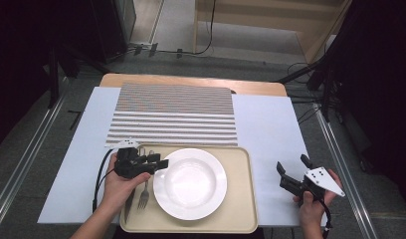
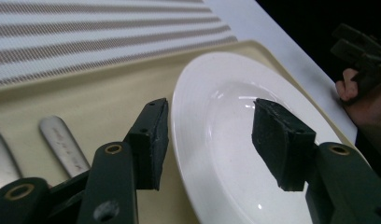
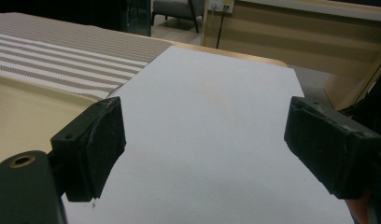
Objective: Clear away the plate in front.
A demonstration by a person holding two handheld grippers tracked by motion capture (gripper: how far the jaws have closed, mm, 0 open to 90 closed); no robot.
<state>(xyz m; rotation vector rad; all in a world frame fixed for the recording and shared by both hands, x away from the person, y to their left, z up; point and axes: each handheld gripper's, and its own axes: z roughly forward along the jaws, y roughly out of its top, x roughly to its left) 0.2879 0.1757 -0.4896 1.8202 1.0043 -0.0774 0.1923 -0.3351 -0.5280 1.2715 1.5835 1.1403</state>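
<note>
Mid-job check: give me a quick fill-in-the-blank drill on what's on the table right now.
1. The white plate sits on the beige ____.
2. The fork lies on the tray to the ____ of the plate in the high view.
3. The left tool has its jaws apart, straddling the rim of the ____.
4. Beyond the tray lies a ____ placemat.

Missing words: tray; left; plate; striped
</note>
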